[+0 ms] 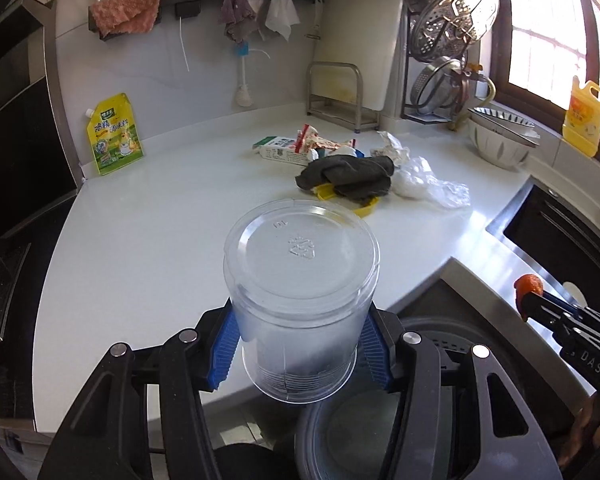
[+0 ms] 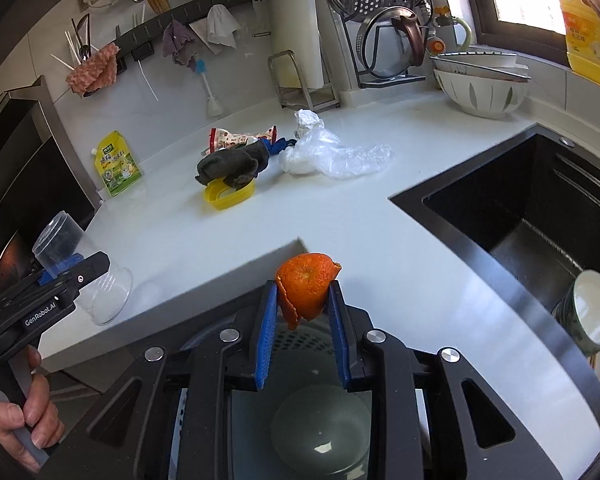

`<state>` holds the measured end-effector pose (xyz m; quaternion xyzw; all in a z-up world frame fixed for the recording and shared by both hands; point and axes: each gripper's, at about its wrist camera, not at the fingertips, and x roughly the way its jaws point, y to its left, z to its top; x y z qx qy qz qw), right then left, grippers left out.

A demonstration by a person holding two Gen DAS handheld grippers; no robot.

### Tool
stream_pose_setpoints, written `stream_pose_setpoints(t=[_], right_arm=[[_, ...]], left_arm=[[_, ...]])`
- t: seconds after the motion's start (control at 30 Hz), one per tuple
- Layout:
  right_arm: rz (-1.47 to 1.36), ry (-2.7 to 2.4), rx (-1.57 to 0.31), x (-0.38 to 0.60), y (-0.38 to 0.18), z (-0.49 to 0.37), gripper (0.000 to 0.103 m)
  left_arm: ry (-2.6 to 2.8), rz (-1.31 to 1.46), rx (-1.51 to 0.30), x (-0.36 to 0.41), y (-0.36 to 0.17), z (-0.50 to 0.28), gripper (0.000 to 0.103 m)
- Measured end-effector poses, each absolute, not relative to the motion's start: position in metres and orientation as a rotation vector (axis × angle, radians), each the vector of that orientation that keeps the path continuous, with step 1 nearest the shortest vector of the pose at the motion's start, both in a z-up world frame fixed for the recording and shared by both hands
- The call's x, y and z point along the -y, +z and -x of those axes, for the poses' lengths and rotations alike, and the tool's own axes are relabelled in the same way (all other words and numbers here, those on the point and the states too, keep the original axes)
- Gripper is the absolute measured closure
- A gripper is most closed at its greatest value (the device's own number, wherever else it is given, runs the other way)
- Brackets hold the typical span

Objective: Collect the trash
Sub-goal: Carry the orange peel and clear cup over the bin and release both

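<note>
My left gripper (image 1: 300, 314) is shut on a clear plastic cup (image 1: 300, 264), its blue pads pressing both sides; the cup's base points away from the camera. The right wrist view shows the same cup (image 2: 100, 292) held over the counter's front edge. My right gripper (image 2: 303, 292) is shut on a curled piece of orange peel (image 2: 305, 276), also visible in the left wrist view (image 1: 528, 284). Both grippers hang above a round grey trash bin (image 2: 320, 440) below the counter edge. More trash lies in a pile on the counter: a snack wrapper (image 1: 314, 142), a crumpled plastic bag (image 1: 428, 184), a yellow lid (image 1: 366, 208).
A dark rag (image 1: 352, 176) lies on the pile beside a small carton (image 1: 278, 152). A yellow pouch (image 1: 114, 136) leans on the wall at left. The black sink (image 2: 520, 220) is at right, with a bowl (image 2: 480, 88) and a dish rack (image 2: 380, 20) behind it. A hand (image 2: 20, 412) grips the left handle.
</note>
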<state>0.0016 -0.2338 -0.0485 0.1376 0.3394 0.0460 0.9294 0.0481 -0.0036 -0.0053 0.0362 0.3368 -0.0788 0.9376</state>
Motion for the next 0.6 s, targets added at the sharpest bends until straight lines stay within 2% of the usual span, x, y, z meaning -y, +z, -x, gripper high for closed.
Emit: stream_pose_setpoints(t=[0.27,0.6], right_arm=[[-0.304,0.111,-0.727,0.223,-0.067,0.047,0.078],[-0.283,0.126,-0.778,0.213,-0.086,0.074,0.078]], left_arm=[[-0.245,-0.083,-0.730,0.025,-0.026,-0.001,0.050],[-0.286,-0.085,-0.825,0.038,-0.064,0.019,0.050]])
